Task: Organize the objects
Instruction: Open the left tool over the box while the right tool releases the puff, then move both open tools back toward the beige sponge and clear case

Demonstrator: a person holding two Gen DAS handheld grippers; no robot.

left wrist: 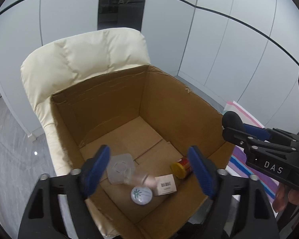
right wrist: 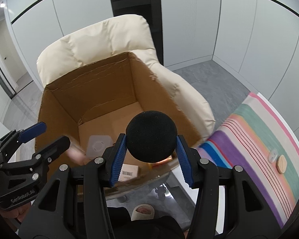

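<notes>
2 grippers over 1 open cardboard box [left wrist: 165,107], which sits on a cream padded chair [left wrist: 79,57].

Left gripper [left wrist: 149,171]: jaws spread wide, nothing pinched between the blue pads. Below and between them, blurred, a clear plastic bottle [left wrist: 127,169] with a squarish base, tilted, its neck towards a white round cap [left wrist: 141,194] with a green star-like mark. Cannot tell whether the bottle is resting on the box floor or still in the air. Just right of the cap, nearer the right-hand jaw, a small pale carton [left wrist: 165,185] with a barcode. Beside that jaw's tip, a red jar with a yellow lid [left wrist: 182,167], lying on its side on the box floor.

Right gripper [right wrist: 151,141]: jaws clenched on a black foam ball [right wrist: 151,135], both pads pressing its sides. Ball sits at the fingertips, above the near edge of the box. Past the jaws, inside the box, the bottle's base and the barcode carton show.

Off to the right of the right gripper's jaws, a striped cloth [right wrist: 259,139] carrying a small tan hexagonal piece [right wrist: 282,166] and, touching it or just beside it, a small clear piece [right wrist: 273,155]; too small to identify.

A hand [left wrist: 287,195] grips the right gripper's handle at the left view's edge.
</notes>
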